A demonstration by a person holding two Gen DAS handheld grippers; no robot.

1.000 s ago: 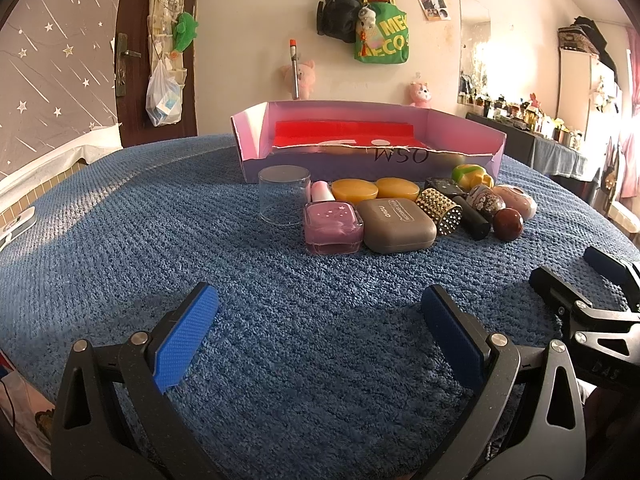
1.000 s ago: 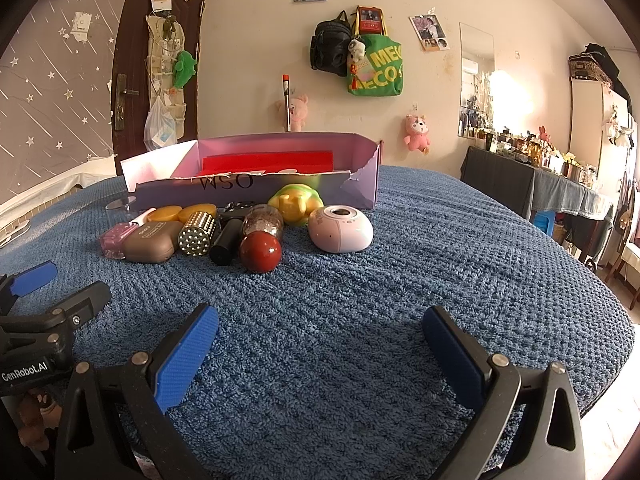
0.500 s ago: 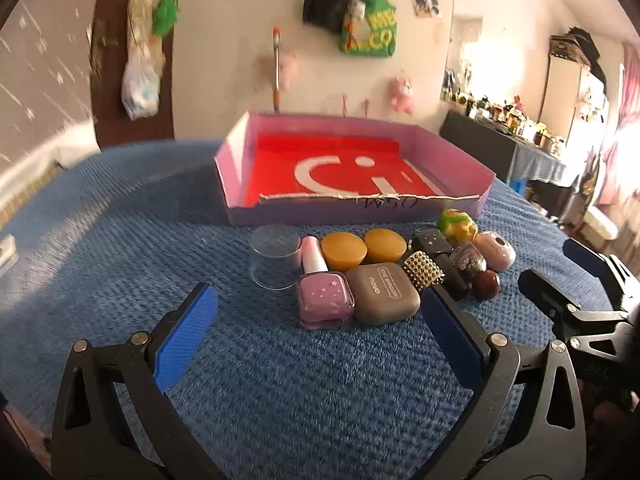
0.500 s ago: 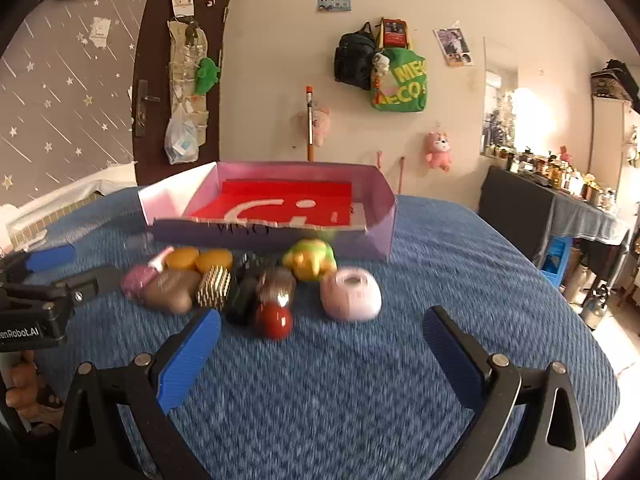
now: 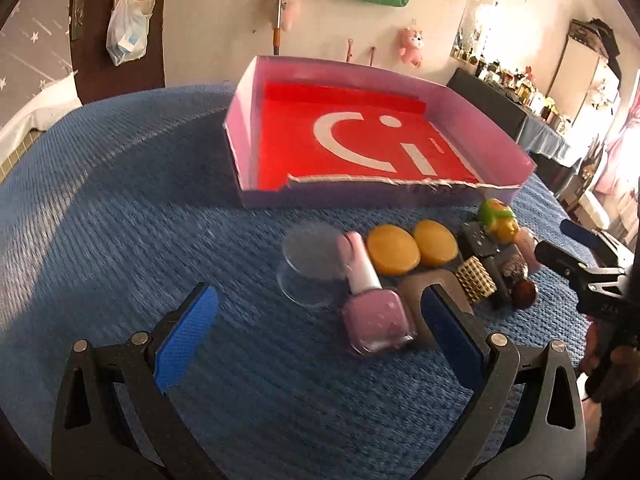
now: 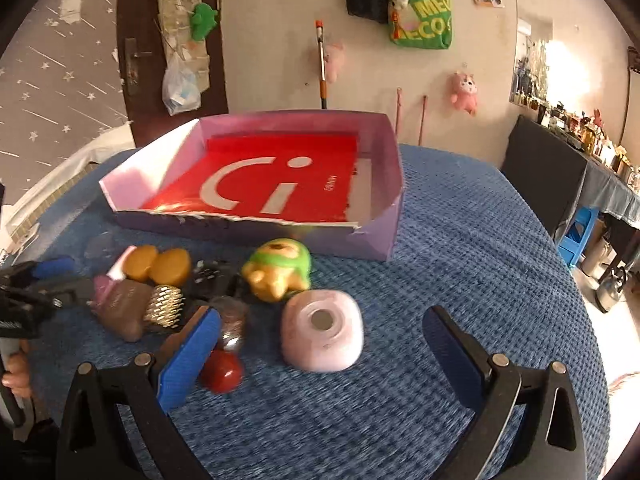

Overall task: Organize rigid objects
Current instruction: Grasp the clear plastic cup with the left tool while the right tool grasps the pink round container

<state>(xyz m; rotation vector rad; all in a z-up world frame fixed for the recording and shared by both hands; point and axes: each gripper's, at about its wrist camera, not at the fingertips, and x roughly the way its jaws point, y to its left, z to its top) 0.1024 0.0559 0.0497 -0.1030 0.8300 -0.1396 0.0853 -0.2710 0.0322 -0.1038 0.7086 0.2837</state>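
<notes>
With every item outside the pink box [image 6: 384, 216], nothing sorted yet; left gripper [image 5: 316, 340] jaws apart toward nail polish bottle [image 5: 374, 312]. Right gripper [image 6: 320, 348] jaws apart, framing pink round case [image 6: 322, 330] for pickup.

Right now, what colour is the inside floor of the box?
Red with a white curved mark and dot on the box, clearest in the left wrist view.
</notes>
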